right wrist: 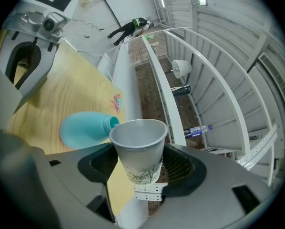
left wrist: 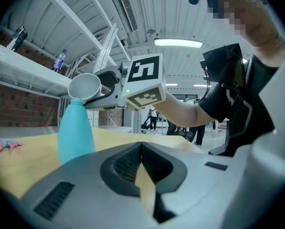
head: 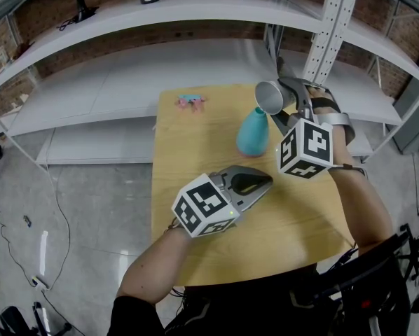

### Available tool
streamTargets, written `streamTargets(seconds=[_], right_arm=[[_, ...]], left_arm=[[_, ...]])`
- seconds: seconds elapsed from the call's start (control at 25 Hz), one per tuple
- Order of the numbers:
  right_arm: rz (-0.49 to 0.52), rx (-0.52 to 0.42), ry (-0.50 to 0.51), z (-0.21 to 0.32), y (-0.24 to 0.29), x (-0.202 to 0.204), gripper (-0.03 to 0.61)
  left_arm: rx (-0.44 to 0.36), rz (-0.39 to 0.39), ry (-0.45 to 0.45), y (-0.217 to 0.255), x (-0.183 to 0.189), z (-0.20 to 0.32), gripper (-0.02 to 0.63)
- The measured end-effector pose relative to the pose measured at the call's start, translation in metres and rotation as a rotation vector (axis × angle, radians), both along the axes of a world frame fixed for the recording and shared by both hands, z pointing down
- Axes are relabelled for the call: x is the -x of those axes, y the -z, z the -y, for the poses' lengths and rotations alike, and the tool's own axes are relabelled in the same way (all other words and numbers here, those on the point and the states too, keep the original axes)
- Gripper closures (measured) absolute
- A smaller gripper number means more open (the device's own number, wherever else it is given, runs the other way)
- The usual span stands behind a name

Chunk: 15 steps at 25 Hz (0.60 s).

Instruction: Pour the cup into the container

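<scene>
The paper cup [right wrist: 138, 147] lies tipped at the narrow mouth of the turquoise container [head: 253, 133], toward the table's [head: 195, 215] far right, grasped by the right gripper [head: 285, 98]. With so small a mouth, slight misalignment could spill the contents or topple the container. The left gripper [head: 264, 181], clenched on nothing, isn't steadying it.

Grey paper cup [head: 269, 96] tipped sideways, mouth empty-looking, rim just above neck of upright teal container [head: 253, 133].

Wooden table [head: 188, 163] with upright teal container [head: 252, 135] (small pink item [head: 190, 101] near far edge)
</scene>
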State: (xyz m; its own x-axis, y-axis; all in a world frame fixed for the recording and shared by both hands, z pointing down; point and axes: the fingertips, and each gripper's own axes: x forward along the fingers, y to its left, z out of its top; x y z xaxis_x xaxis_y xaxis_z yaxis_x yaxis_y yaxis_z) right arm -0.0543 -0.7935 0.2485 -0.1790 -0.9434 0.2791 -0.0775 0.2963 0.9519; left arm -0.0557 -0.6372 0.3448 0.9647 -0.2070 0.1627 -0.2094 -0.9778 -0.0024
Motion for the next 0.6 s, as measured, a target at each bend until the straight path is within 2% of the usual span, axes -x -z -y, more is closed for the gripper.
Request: streamTargets(seconds=[0.6], right_arm=[[-0.006, -0.005, -0.003, 0.0002, 0.0009, 0.0002, 0.279]], left_arm=[[0.001, 0.003, 0.000, -0.0003, -0.0001, 0.0001, 0.612]])
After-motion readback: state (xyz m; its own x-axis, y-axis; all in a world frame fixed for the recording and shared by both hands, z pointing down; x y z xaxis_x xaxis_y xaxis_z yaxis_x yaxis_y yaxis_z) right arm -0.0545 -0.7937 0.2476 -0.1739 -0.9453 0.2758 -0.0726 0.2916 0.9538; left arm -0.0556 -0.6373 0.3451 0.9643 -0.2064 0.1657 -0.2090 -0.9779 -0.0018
